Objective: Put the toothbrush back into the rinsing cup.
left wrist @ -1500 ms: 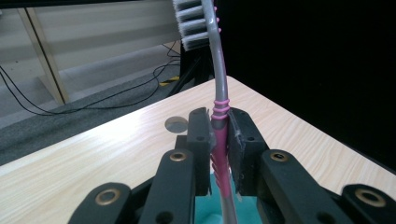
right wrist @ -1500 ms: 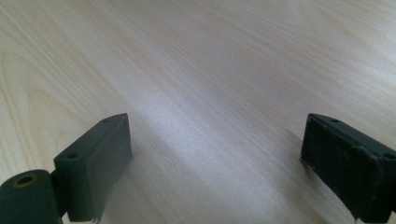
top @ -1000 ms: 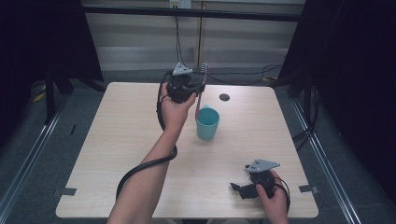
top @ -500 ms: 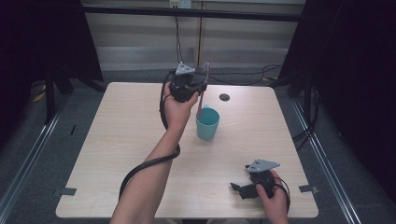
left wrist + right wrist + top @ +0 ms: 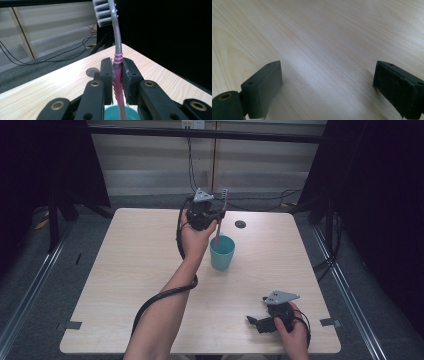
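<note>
Left gripper (image 5: 117, 75) clamps the pink-grey toothbrush (image 5: 117, 45) mid-handle — bristles up at 12 o'clock, tail end inside the teal cup (image 5: 222, 252) at table centre. Right gripper (image 5: 327, 87) spread wide, nothing between — resting at the table's (image 5: 125, 270) 5 o'clock corner.

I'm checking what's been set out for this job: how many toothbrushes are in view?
1. The toothbrush stands upright, bristles on top, clamped in the left gripper above the teal cup, its lower end at the cup's mouth.

Pale wooden table (image 5: 125, 285), a teal cup (image 5: 222, 253) standing near its middle.
</note>
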Tool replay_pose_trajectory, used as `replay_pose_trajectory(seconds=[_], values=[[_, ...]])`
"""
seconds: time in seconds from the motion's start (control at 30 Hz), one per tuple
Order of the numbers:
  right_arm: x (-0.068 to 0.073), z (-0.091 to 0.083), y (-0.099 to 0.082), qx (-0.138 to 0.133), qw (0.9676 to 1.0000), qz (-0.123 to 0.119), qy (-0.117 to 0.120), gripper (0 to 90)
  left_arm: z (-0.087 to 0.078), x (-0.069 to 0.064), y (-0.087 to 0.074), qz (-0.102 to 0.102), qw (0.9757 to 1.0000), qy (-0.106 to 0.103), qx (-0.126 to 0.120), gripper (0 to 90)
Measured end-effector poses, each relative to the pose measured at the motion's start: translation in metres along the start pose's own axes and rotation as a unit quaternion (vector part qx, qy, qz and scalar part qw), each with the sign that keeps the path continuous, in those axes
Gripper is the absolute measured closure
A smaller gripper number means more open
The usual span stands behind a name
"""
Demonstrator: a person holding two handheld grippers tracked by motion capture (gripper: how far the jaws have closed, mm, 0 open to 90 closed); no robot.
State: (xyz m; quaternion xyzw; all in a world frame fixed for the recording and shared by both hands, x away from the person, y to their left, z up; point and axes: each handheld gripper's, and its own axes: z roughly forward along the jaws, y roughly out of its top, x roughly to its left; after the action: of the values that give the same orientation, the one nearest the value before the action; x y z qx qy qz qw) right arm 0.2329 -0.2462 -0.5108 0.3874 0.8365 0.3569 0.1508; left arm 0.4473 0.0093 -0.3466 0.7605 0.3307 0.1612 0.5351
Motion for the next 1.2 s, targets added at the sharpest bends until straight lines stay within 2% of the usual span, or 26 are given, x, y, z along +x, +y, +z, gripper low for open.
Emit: replay_pose_trajectory(seconds=[0.67,0.83,0.93,1.03,1.2], values=[[0.000,0.000,0.000,-0.001,1.0000,-0.002,0.003,8.0,0.018,-0.004,-0.010,0.004,1.0000,0.006,0.005,80.4],[0.000,0.000,0.000,-0.001,1.0000,-0.002,0.003,8.0,0.020,-0.005,-0.012,0.013,0.9999,0.011,0.002,80.3],[0.000,0.000,0.000,-0.001,1.0000,-0.002,0.003,8.0,0.021,-0.004,-0.015,0.009,0.9999,0.008,-0.005,80.3],[0.000,0.000,0.000,-0.002,1.0000,-0.004,0.004,8.0,0.023,-0.005,-0.017,0.021,0.9997,0.011,0.001,80.3],[0.000,0.000,0.000,-0.002,1.0000,-0.005,0.004,8.0,0.026,-0.005,-0.024,0.017,0.9998,0.010,0.003,80.2]])
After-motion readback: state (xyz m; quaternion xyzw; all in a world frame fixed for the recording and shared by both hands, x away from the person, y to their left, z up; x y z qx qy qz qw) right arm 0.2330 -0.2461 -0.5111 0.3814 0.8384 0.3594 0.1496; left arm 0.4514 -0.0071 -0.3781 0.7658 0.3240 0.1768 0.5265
